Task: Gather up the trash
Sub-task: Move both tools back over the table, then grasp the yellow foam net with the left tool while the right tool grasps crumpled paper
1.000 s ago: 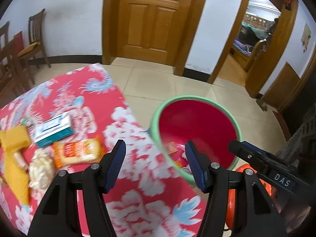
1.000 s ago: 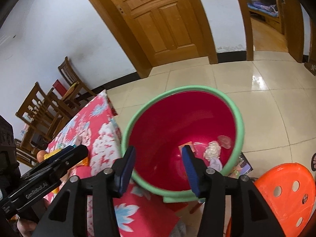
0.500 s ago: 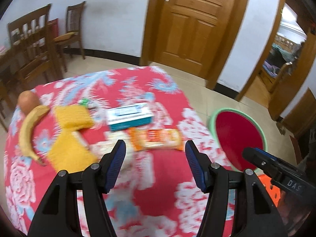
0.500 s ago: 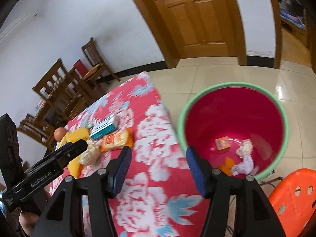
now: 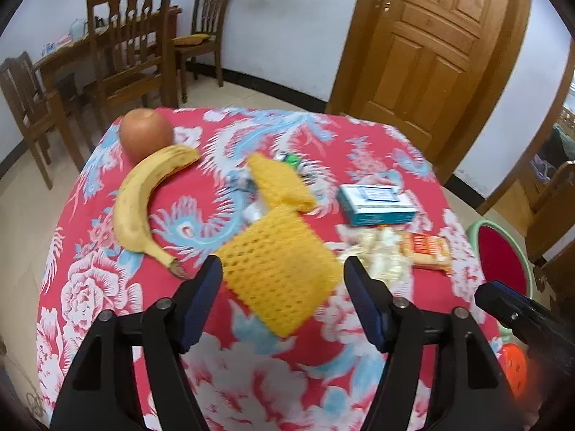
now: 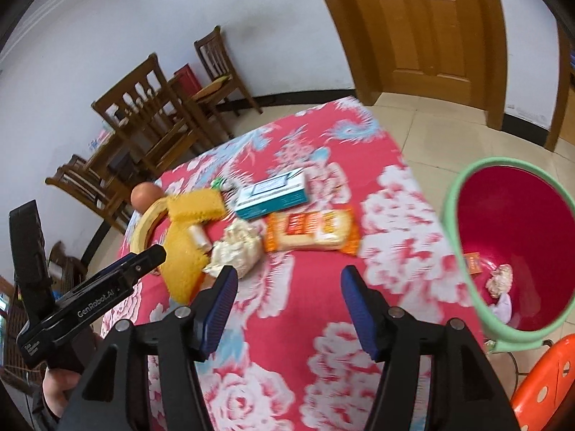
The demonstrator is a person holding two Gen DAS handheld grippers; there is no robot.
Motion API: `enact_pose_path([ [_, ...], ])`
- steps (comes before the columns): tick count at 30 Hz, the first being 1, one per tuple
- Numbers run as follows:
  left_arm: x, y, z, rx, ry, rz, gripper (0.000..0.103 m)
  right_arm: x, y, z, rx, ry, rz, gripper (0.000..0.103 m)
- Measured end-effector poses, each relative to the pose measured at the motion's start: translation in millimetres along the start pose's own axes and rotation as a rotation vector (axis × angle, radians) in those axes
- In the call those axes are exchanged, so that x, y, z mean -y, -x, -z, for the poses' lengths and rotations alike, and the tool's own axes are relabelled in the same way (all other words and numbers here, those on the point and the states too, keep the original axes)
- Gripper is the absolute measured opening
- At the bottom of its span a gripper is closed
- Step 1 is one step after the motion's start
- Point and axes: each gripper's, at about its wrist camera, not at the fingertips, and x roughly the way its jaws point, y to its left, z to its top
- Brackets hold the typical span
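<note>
— What's biggest here?
— The table [image 5: 107, 309] in its red floral cloth, then the red bin [image 6: 517, 251] with the green rim, standing on the floor just off the table's right edge.
— And the trash?
— Mid-table. Two yellow foam nets [image 5: 280, 269] lie end to end, long axis running near to far; to their right a teal box [image 5: 377, 204], an orange wrapper [image 6: 312, 231] lying left to right, crumpled tissue [image 6: 237, 248].
— The tongs?
— Left gripper [image 5: 282, 300] released, fingers spread either side of the near net, empty. Right gripper [image 6: 289, 305] also spread wide — above bare cloth, nothing held.
— Fruit?
— A banana [image 5: 143, 208] and an apple [image 5: 145, 134], far left.
</note>
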Motion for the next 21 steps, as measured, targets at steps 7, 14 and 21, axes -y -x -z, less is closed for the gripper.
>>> enact_pose_path([
  [7, -18.4, -28.0, 2.0, -0.047, 0.041, 0.016, 0.071, -20.7, -24.5, -0.2, -0.035, 0.004, -0.014, 0.063],
  [14, -18.9, -46.0, 7.0, -0.065, 0.040, 0.060, 0.071, -29.8, -45.9, -6.2, -0.055, -0.008, -0.035, 0.063],
  [21, -16.5, -56.3, 11.7, -0.088, 0.040, 0.102, 0.049, -32.5, -68.1, -9.6, -0.078, -0.014, -0.040, 0.054],
])
